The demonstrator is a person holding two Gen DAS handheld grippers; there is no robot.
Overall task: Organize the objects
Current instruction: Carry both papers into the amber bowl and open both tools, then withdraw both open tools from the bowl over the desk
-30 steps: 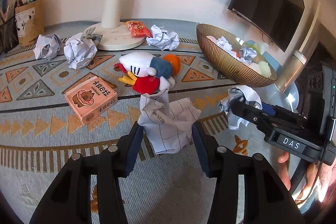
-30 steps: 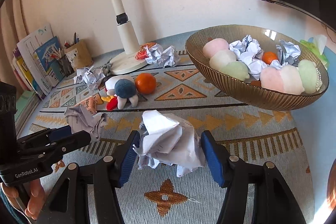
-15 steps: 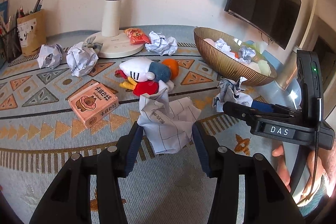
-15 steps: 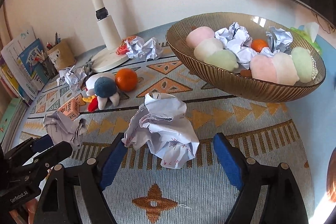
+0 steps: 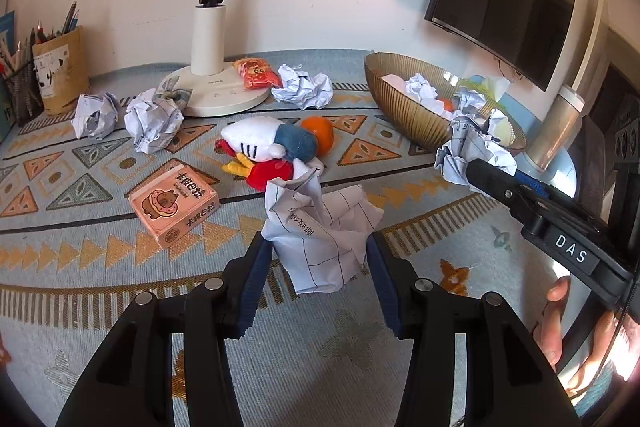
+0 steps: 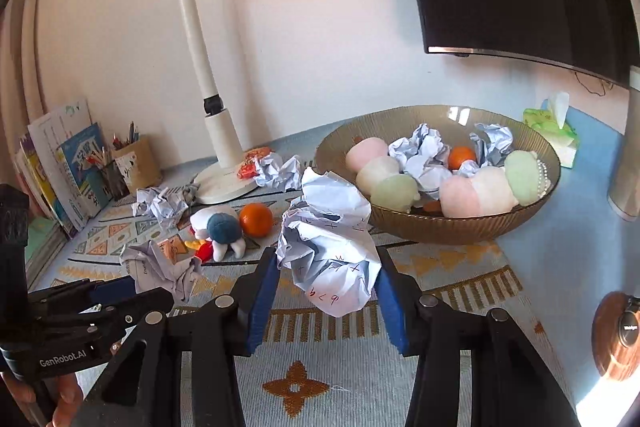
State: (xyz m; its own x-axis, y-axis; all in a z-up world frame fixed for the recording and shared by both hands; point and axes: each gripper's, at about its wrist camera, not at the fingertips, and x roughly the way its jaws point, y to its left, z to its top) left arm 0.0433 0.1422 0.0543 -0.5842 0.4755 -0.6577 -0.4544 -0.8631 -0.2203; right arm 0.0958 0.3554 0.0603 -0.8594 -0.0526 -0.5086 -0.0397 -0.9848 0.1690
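Two hand-held grippers are each pinching a crumpled sheet of paper above a tabletop covered with a patterned mat (image 5: 72, 187).

The left hand-held gripper (image 5: 318, 263) is closing its blue pads on a paper ball (image 5: 320, 227) marked with ruled lines, holding it just in front of a plush toy (image 5: 264, 147) and an orange (image 5: 318, 133). The right hand-held gripper (image 6: 326, 283) is squeezing a second paper wad (image 6: 330, 247) with red and blue pen marks, and that wad is hanging close to the near rim of a ribbed gold bowl (image 6: 440, 231).

The bowl is already holding several paper balls, pastel round soft-looking items and an orange. More wads are lying loose near the lamp base (image 5: 216, 99), along with a red snack packet (image 5: 256, 75) and a pink box (image 5: 176, 205).

Judging by this, the step in hand is carrying crumpled paper to the bowl, with the right wad nearest to delivery. The next move likely calls for lifting the right wad over the rim, then spreading the fingers so it drops inside. The left one would follow. Whether either wad is brushing the mat is hard to tell from these fisheye views.
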